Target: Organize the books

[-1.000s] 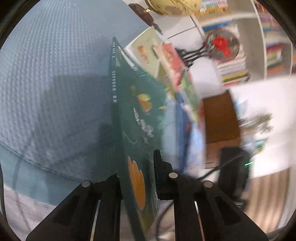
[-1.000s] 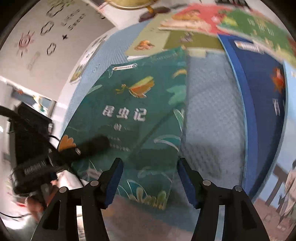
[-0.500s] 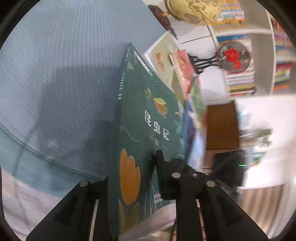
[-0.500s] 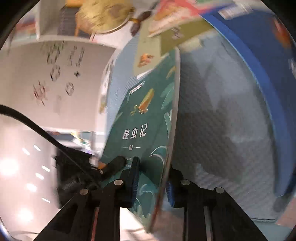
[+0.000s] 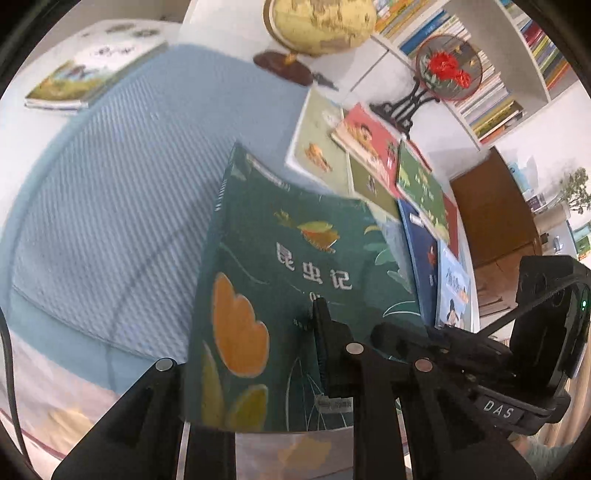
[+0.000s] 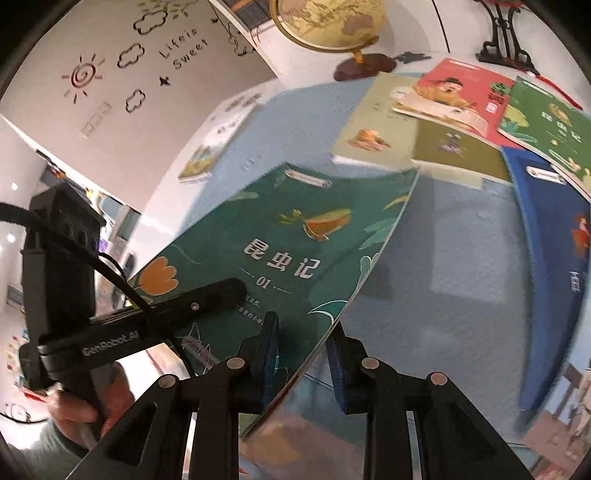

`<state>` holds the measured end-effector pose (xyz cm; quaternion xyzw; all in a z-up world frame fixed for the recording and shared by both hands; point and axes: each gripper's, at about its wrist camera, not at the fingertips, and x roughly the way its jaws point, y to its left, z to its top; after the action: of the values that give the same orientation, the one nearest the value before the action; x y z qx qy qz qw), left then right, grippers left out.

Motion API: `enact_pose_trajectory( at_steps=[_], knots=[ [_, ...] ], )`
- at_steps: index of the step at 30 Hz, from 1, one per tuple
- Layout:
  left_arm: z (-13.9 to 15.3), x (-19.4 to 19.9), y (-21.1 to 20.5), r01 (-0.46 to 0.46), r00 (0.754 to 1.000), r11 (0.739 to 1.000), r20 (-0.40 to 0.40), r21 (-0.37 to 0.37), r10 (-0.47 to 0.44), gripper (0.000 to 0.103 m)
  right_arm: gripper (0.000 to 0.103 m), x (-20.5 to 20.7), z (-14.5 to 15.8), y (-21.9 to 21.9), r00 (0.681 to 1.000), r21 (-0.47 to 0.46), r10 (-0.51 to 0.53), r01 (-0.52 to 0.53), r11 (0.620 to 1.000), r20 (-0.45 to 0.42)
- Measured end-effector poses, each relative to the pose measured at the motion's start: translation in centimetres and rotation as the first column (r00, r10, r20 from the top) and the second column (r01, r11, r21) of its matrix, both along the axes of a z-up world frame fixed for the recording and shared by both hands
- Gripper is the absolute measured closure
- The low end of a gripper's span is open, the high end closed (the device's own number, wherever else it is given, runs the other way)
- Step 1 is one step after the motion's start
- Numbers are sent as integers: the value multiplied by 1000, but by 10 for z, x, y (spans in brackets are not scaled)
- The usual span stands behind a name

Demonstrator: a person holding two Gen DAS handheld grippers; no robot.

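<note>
Left wrist view: the left gripper [image 5: 255, 354] is clamped on the near edge of the green book [image 5: 295, 280], one finger over the cover and the other under it. The book is lifted and tilted above the blue mat [image 5: 110, 192], its spine to the left. The right gripper [image 5: 436, 347] comes in from the right and pinches the same book at its lower right corner. Beyond the green book, further along the fingers, several other books [image 5: 388, 162] lie overlapping on the mat. A globe [image 5: 317, 22] stands past them, and a stack of books [image 5: 92, 74] lies far off to the left.

Right wrist view: the right gripper [image 6: 303, 354] is closed on the green book's [image 6: 295, 236] near right edge, its pads [image 6: 271, 347] pressing the cover and the underside. The left gripper [image 6: 207, 299] reaches in from the left onto the cover, held by a hand [image 6: 74, 410] at lower left. Ahead and to the right lie the scattered books [image 6: 443, 118] and a blue book [image 6: 554, 251]. The globe [image 6: 332, 18] stands ahead beyond them.
</note>
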<state>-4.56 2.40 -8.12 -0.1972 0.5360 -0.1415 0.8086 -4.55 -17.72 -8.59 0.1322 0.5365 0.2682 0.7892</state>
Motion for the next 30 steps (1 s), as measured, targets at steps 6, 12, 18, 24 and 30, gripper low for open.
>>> enact_pose_trajectory(
  at_steps=[6, 12, 18, 24, 30],
  knots=[
    [24, 11, 48, 4, 998, 999, 63, 33, -6, 87, 77, 21, 24, 60, 999, 41, 28, -30, 999, 45],
    [38, 42, 114, -16, 993, 1000, 119, 3, 15, 87, 76, 43, 48, 125, 992, 34, 49, -53, 998, 119],
    [50, 87, 183, -21, 984, 1000, 177, 9, 19, 87, 76, 93, 65, 199, 981, 4, 74, -76, 997, 180],
    [47, 143, 242, -39, 980, 999, 194, 25, 33, 87, 75, 150, 63, 265, 981, -9, 71, -71, 997, 181],
    [22, 196, 286, -68, 982, 998, 173, -17, 70, 86, 75, 205, 50, 317, 981, -72, 92, -81, 994, 171]
  ],
)
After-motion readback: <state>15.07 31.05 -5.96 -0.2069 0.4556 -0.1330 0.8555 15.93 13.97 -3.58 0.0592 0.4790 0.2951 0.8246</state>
